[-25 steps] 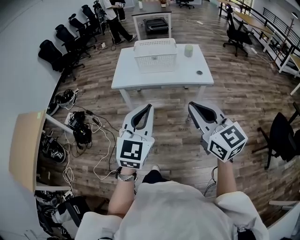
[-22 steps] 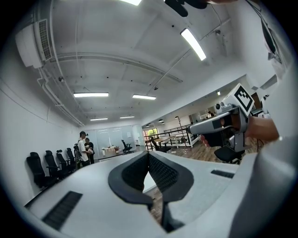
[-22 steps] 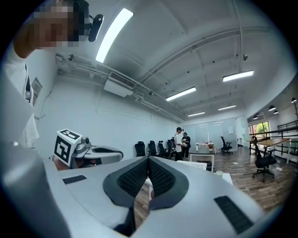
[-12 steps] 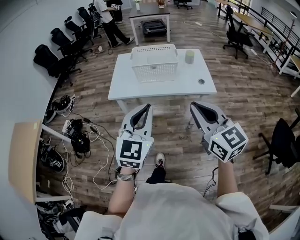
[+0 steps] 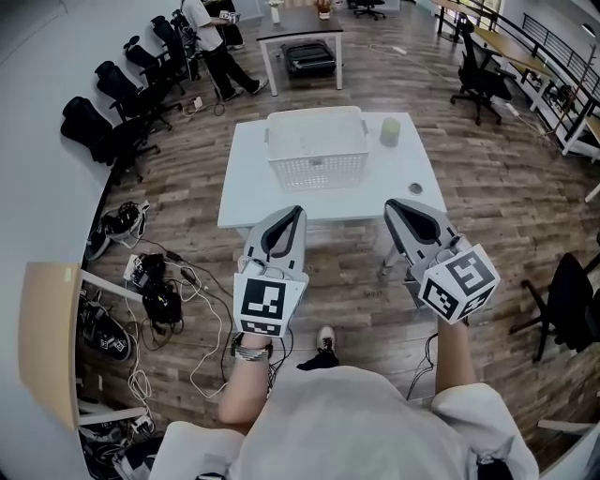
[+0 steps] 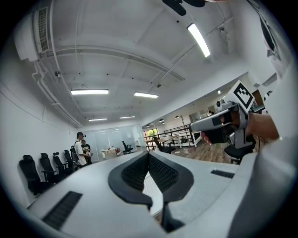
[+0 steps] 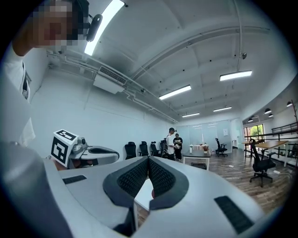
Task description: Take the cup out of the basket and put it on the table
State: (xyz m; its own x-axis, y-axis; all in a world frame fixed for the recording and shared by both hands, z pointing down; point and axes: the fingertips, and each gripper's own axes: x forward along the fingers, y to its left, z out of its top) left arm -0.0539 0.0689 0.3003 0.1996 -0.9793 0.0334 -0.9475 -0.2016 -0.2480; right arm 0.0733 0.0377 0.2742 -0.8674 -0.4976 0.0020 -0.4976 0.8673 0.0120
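Observation:
A white slatted basket [image 5: 316, 146] stands on the white table [image 5: 253, 192], towards its far side. To the right of the basket, a pale green cup [image 5: 390, 131] stands upright on the tabletop. I cannot make out anything inside the basket from here. My left gripper [image 5: 298, 211] and right gripper [image 5: 388, 205] are held side by side over the floor, just short of the table's near edge. Both are shut and empty. In the left gripper view the jaws [image 6: 148, 154] meet at the tips. The right gripper view shows the same [image 7: 148, 158].
A small dark round thing [image 5: 415, 188] lies near the table's right front corner. Black office chairs [image 5: 108, 98] line the left wall, and cables and gear [image 5: 157, 281] litter the floor at left. A person [image 5: 208, 33] stands beyond by a second table [image 5: 302, 23].
The table with the basket and cup has come nearer and lower in the head view as I walk towards it. Both grippers stay shut and held the same way.

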